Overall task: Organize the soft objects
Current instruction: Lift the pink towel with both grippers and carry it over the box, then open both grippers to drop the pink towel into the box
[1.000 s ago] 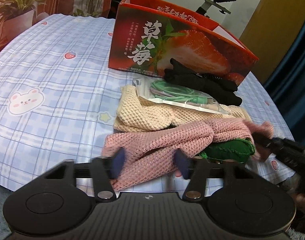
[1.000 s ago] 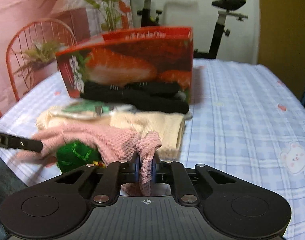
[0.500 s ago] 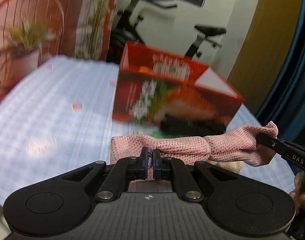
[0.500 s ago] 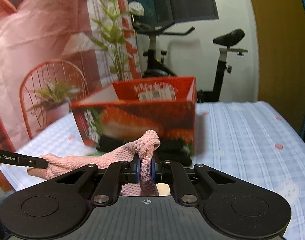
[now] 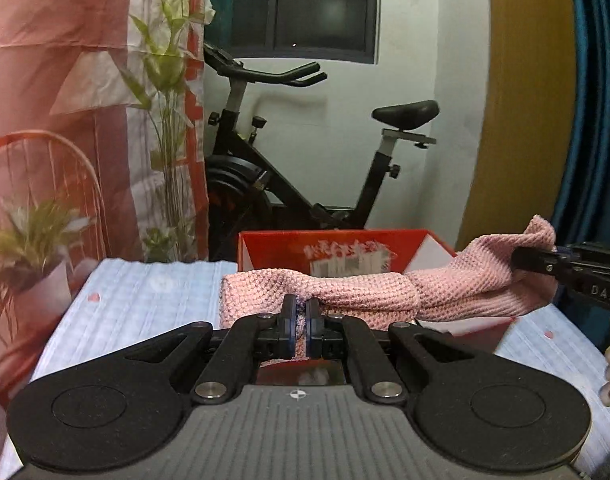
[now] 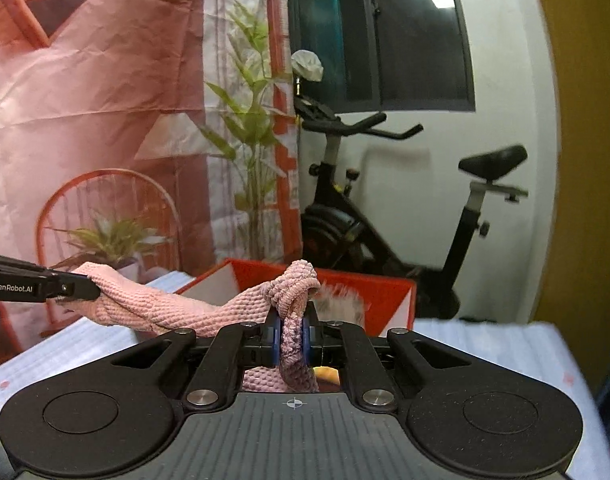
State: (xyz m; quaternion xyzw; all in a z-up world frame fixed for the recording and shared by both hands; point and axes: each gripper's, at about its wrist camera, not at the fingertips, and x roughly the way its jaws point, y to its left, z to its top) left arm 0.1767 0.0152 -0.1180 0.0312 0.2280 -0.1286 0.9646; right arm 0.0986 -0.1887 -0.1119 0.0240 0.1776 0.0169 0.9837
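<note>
A second ago the pink knit cloth point(image 5: 345, 292) lay on the pile of soft things; now it hangs stretched in the air in front of the red box point(image 5: 337, 246), above the checked tablecloth point(image 5: 145, 300). Only the left view shows fingertips at its right edge. The left gripper point(image 5: 299, 330) and right gripper point(image 6: 292, 338) each pinch one end, jaws nearly closed.

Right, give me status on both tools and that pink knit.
Left tool shut on pink knit cloth. Right tool shut on its other end. Cloth stretched between them in front of the red box. Nothing in the way.
</note>
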